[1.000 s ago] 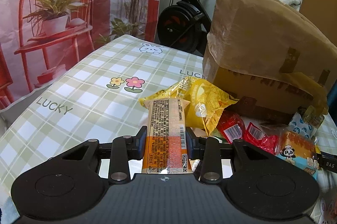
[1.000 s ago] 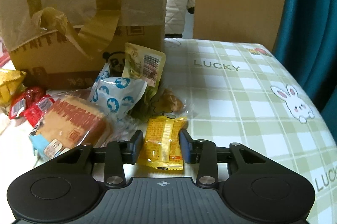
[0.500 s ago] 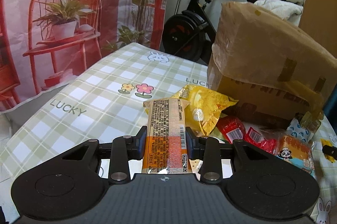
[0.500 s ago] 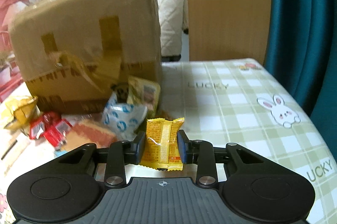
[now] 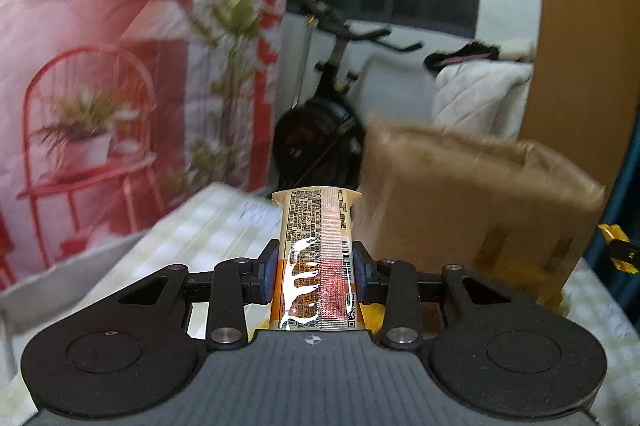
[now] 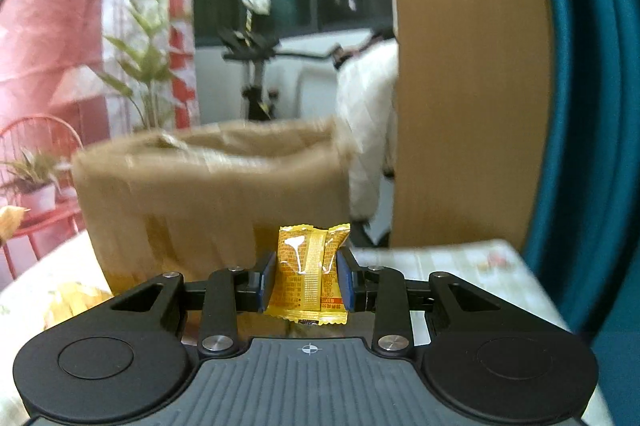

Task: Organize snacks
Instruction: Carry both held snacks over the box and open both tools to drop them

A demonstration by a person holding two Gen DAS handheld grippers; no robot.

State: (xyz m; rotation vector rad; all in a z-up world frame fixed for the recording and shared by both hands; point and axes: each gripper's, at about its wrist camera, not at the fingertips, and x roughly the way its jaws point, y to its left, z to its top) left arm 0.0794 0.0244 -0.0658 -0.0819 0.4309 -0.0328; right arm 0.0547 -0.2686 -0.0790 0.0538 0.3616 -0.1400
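Observation:
My left gripper (image 5: 315, 266) is shut on a long tan and orange snack bar (image 5: 316, 250) that sticks out forward, high above the checked tablecloth (image 5: 208, 226). In the right wrist view my right gripper (image 6: 306, 276) is shut on a small yellow snack packet (image 6: 310, 274), held upright in the air. A taped cardboard box (image 5: 472, 193) stands ahead of both grippers, blurred; the right wrist view has this box (image 6: 208, 193) just behind the packet. The yellow packet (image 5: 618, 252) and the right gripper's tip show at the left wrist view's right edge.
A yellow snack bag (image 6: 76, 300) lies on the cloth left of the box. Behind the table stand an exercise bike (image 5: 320, 129), a red printed backdrop (image 5: 92, 65), a white quilt (image 5: 476, 97), a wooden panel (image 6: 472, 65) and a teal curtain (image 6: 592, 105).
Both grippers have risen with their snacks, so the pile of snacks on the cloth has dropped out of view and the box now sits lower in both views.

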